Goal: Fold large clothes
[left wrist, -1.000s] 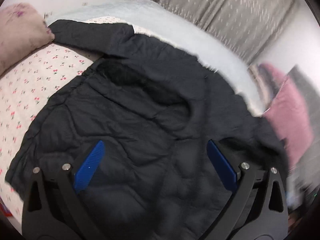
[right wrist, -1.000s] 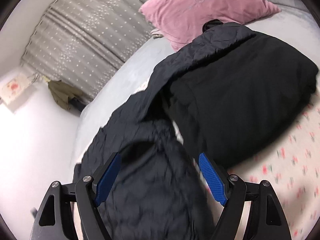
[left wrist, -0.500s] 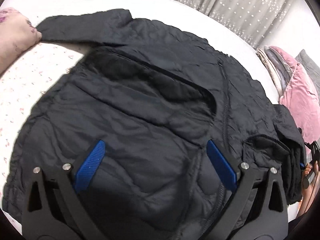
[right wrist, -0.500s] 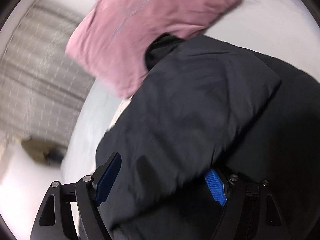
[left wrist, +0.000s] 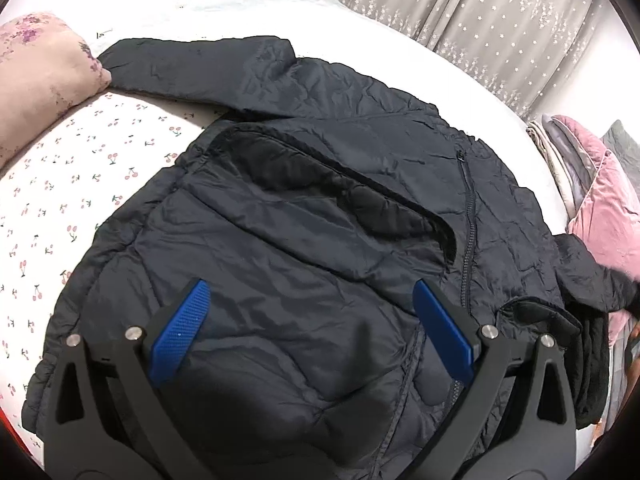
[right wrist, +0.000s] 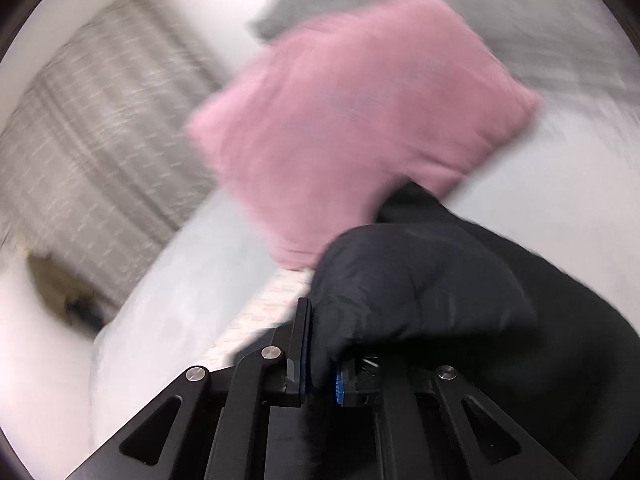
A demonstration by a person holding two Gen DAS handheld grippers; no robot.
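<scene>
Right gripper [right wrist: 320, 354] jaws have just closed, pinching the black jacket [left wrist: 320, 240] sleeve bunched between them for the fold; left gripper [left wrist: 312, 332] spread wide above jacket body, gripping nothing.

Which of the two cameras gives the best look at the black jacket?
The left wrist view: the black jacket lies spread across the bed, sharp, with one sleeve and the zip showing. The right wrist view is blurred and shows only a bunched fold that the right gripper has just closed on.
</scene>
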